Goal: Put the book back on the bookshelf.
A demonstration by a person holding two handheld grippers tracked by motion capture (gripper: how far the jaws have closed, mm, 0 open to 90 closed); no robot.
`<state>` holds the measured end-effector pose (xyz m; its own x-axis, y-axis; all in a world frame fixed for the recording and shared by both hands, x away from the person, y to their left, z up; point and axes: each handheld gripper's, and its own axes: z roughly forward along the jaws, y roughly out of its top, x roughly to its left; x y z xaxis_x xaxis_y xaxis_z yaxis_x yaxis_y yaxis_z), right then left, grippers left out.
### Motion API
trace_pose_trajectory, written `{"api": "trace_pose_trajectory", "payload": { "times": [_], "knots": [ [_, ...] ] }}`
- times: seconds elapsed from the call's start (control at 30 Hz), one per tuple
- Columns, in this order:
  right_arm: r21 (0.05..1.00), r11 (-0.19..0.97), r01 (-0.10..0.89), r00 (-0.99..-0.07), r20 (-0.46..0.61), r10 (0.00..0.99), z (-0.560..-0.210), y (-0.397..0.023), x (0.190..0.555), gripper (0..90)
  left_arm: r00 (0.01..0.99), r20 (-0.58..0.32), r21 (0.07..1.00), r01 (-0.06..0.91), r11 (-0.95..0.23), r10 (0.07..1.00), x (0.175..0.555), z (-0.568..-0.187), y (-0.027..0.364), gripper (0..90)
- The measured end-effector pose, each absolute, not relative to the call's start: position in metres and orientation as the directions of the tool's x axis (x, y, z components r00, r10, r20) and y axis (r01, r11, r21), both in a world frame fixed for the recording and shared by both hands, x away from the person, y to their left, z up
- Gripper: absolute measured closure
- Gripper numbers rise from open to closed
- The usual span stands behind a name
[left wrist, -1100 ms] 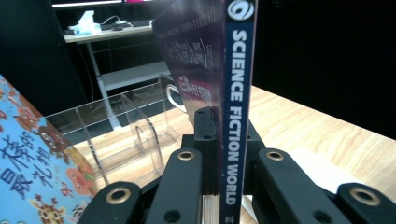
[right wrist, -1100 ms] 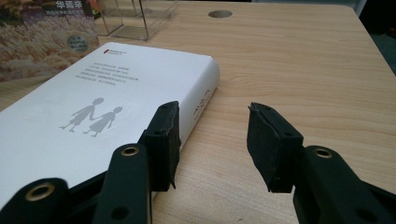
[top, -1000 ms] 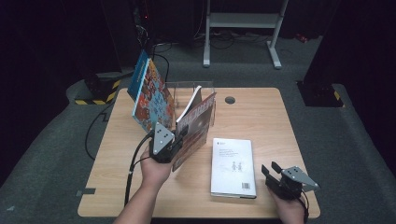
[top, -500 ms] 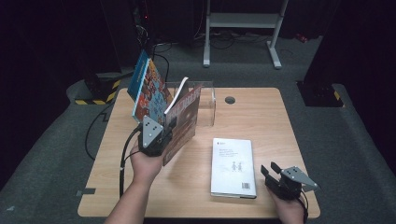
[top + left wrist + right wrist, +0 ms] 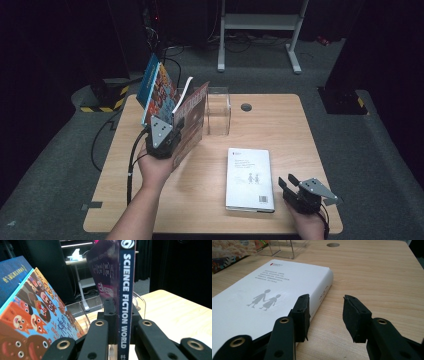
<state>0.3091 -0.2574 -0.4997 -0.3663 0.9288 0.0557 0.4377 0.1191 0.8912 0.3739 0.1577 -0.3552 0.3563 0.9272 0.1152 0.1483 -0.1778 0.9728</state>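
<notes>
Left claw [image 5: 176,131] clamped on magazine [image 5: 191,120], now lifted clear of bench [image 5: 200,195], nearer leaning books [image 5: 159,90] than before. Right claw [image 5: 289,184] empty, just narrowing, beside white book [image 5: 249,177]. Shelving probably next.

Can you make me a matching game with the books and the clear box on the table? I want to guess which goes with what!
Things:
1. Science Fiction World magazine
2. white book
3. clear box
4. cartoon-animal book

Where or how:
A. lying flat on the table, beside the right gripper
B. standing empty near the table's far edge
C. clamped by its spine in the left gripper
D. leaning upright at the table's left side

Pairs: 1-C, 2-A, 3-B, 4-D
</notes>
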Motion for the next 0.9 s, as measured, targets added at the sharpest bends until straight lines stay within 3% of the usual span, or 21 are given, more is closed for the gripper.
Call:
{"api": "trace_pose_trajectory", "payload": {
  "times": [0.9],
  "knots": [
    [0.904, 0.127, 0.408, -0.358, 0.031, 0.933, -0.498, -0.26, 0.309, 60.0, 0.269, 0.122, 0.974, 0.152, -0.167, 0.955, 0.441, -0.355, 0.134, 83.9]
  ]
}}
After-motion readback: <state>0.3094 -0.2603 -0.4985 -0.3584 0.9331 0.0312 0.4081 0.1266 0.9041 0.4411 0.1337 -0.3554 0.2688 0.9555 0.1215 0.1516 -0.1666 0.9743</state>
